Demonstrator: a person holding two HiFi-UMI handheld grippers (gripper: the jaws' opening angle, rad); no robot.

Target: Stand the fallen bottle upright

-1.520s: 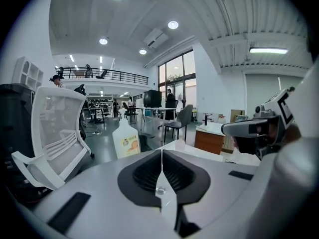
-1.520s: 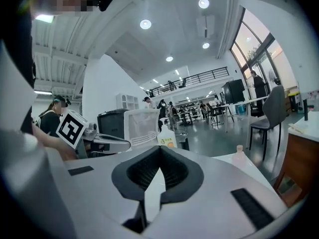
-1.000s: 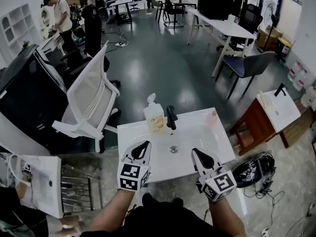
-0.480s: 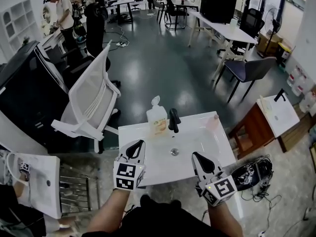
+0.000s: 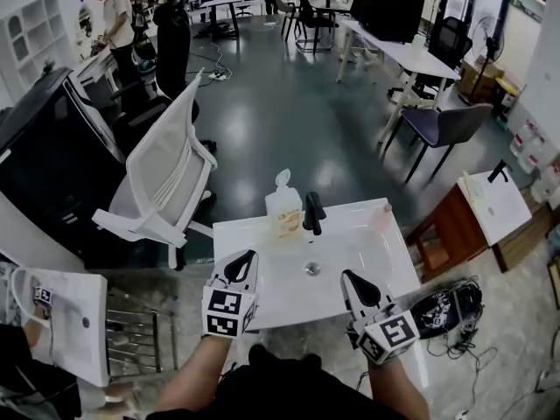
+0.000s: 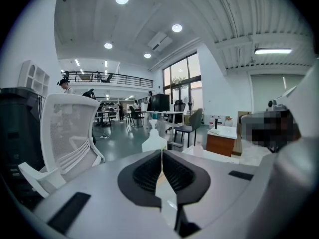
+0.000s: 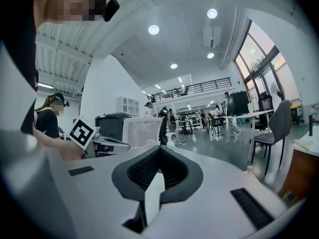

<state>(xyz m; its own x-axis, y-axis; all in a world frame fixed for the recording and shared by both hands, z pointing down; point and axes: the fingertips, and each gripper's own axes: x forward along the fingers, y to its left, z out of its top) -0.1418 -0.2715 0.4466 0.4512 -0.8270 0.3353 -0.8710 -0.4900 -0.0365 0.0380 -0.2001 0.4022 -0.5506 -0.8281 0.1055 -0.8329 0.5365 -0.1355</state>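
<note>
Bottle (image 5: 283, 210) stands upright just left of tap (image 5: 311, 213). Left gripper (image 5: 248, 257) and right gripper (image 5: 351, 276) clenched, empty, short of tap; back away without nudging it.

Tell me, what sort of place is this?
Probably an open-plan office or lab: long white desks, a white mesh swivel chair, and a freestanding white ceramic washbasin on the glossy grey floor.

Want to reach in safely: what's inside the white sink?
Only the drain shows in the sink bowl. Parts of its near edge are covered by the left gripper and right gripper, so anything there cannot be seen.
</note>
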